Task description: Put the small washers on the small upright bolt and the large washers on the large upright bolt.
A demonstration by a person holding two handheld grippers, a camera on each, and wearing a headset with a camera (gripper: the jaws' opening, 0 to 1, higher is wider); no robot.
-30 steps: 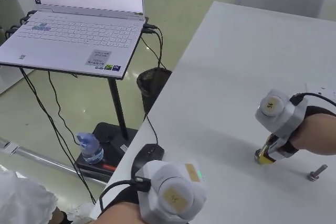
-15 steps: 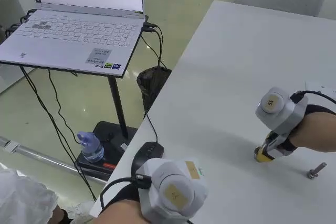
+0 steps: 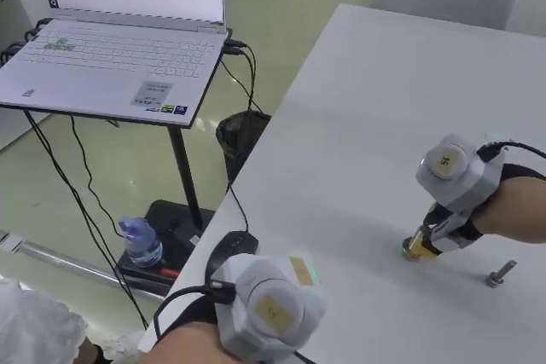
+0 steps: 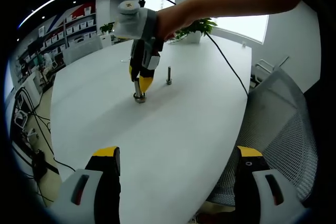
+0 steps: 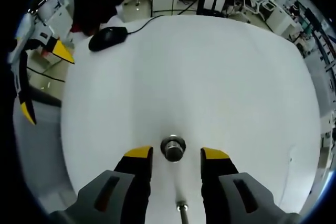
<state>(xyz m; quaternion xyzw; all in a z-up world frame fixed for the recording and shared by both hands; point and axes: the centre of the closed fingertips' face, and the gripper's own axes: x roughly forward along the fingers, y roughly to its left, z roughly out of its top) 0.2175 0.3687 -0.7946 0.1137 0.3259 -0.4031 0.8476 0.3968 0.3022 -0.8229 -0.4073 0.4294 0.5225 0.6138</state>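
The right gripper (image 5: 177,153) is pointed steeply down at the white table (image 5: 210,66). Its jaws are released on both sides of the large upright steel bolt (image 5: 172,148), without touching it. In the head view the small upright steel bolt (image 3: 496,275) is seen at 4 o'clock from the large one. The left gripper (image 4: 177,153) is held low, its jaws spread wide and empty.

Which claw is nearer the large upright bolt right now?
Right. The right claw straddles the large bolt, one jaw each side; the left claw is open, well back from it.
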